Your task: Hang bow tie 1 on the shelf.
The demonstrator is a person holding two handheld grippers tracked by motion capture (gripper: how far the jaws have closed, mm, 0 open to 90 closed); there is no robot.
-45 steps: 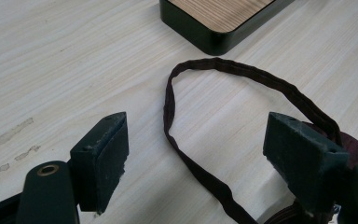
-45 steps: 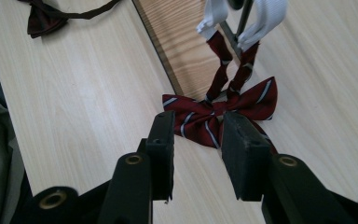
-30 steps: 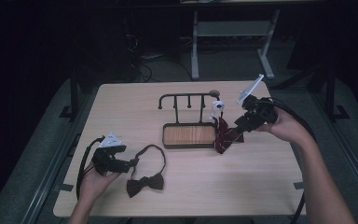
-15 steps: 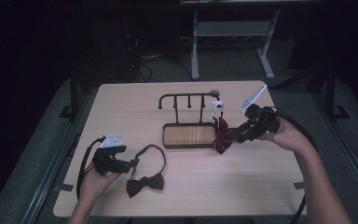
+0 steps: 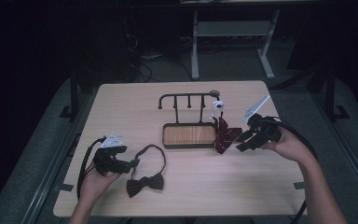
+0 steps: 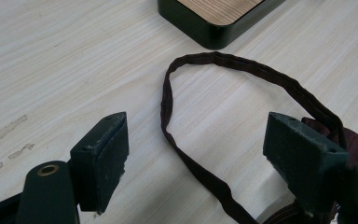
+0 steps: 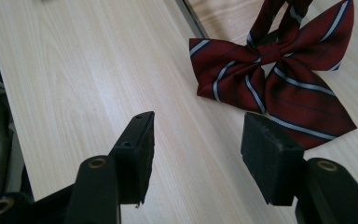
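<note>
The pale wooden table (image 5: 121, 107) stands in a dark room, with cables and a metal frame on the floor behind it. Nearest to the person, the left gripper (image 5: 131, 164) rests on the table with its jaws wide apart and empty; the thin strap of the dark brown bow tie (image 5: 144, 183) curves between its fingers (image 6: 103, 154) without touching them. Farther on, the right gripper (image 5: 242, 141) also has its jaws spread and holds nothing. The dark red striped bow tie (image 5: 223, 136) lies just beyond its fingers (image 7: 271, 156), its strap rising to the black metal rack with a wooden base (image 5: 189, 135). Compared with one second ago, the right gripper is lower and has drawn slightly back from the striped tie; the left gripper has not moved.
</note>
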